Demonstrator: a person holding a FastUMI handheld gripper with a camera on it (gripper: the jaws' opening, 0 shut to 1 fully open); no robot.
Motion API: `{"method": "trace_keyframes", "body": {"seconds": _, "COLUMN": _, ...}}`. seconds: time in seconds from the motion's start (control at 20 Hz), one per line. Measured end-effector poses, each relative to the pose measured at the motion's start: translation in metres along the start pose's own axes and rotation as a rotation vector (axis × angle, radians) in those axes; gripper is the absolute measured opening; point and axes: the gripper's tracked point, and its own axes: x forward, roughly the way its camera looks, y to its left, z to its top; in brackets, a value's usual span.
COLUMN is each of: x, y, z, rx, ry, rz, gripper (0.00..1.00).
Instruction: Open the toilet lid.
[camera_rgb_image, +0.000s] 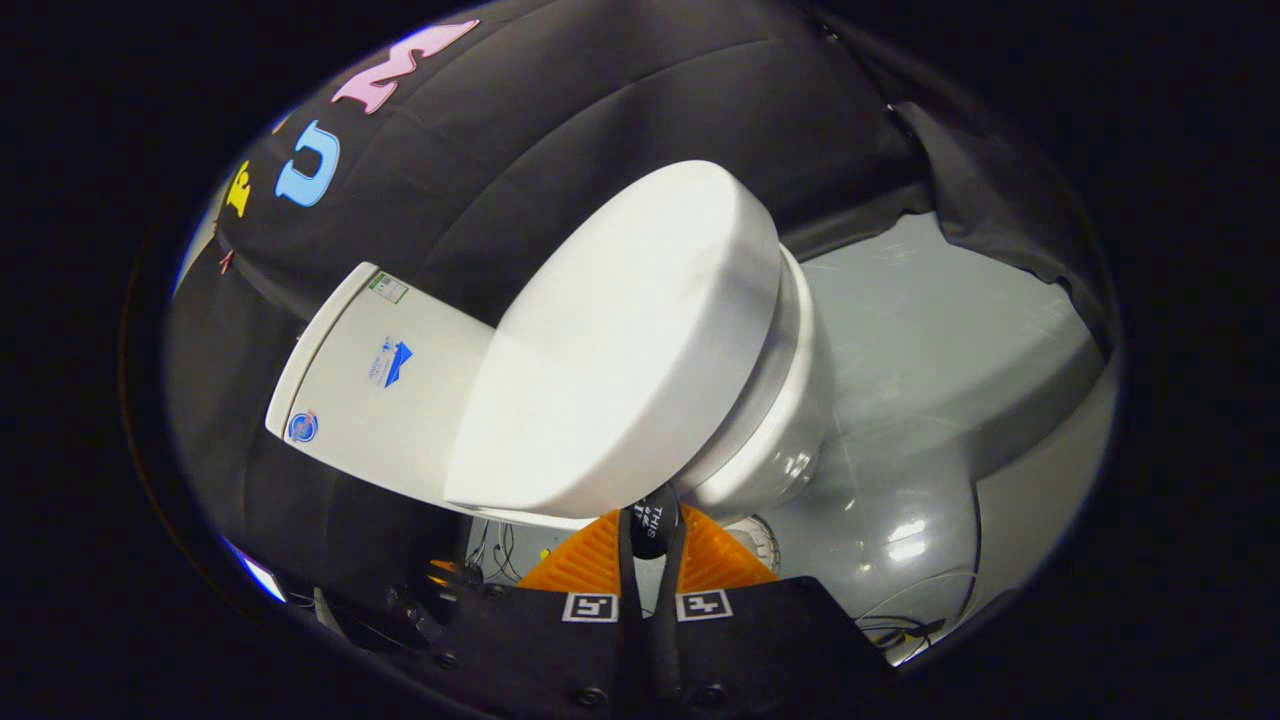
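While the toilet lid (620, 340) lies down flat over the seat, closed, I see it tilted across my view, its broad white top facing me. Lid's near rim sits just ahead of my fingertips, side edge catching the light. Beneath it, the seat ring and the white bowl (790, 420) bulge out on the far side from the cistern; bowl's glazed flank shows small glints.

Cistern (370, 380) joins the lid's hinge end, white, box-shaped, with three small stickers on its face; I cannot make out what they show. It backs against the booth's black cloth wall (560, 130).

My gripper (652, 545): fingers (590, 565) brought nearly together, a narrow slit left between them. A small dark rounded thing (655, 520) with tiny white print sits at the tips, right under the lid's near rim; I cannot tell whether the fingers pinch it or whether it touches the lid. Nothing of the lid itself is between the fingers.

Floor (930, 360) beyond the bowl is grey and glossy, scuffed, with bright reflections near the toilet's foot. Some thin cables (500, 550) lie on it beside the cistern's lower side.
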Motion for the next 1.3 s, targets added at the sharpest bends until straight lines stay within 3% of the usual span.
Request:
{"method": "trace_keyframes", "body": {"seconds": 0.25, "x": -0.018, "y": 0.015, "z": 0.016, "rx": -0.13, "ry": -0.019, "rz": 0.01, "gripper": 0.06}}
{"method": "trace_keyframes", "body": {"seconds": 0.5, "x": -0.044, "y": 0.065, "z": 0.039, "rx": -0.245, "ry": -0.079, "rz": 0.026, "gripper": 0.06}}
{"method": "trace_keyframes", "body": {"seconds": 0.9, "x": -0.085, "y": 0.192, "z": 0.08, "rx": -0.488, "ry": -0.231, "rz": 0.091, "gripper": 0.06}}
{"method": "trace_keyframes", "body": {"seconds": 1.3, "x": -0.08, "y": 0.29, "z": 0.078, "rx": -0.662, "ry": -0.291, "rz": 0.173, "gripper": 0.06}}
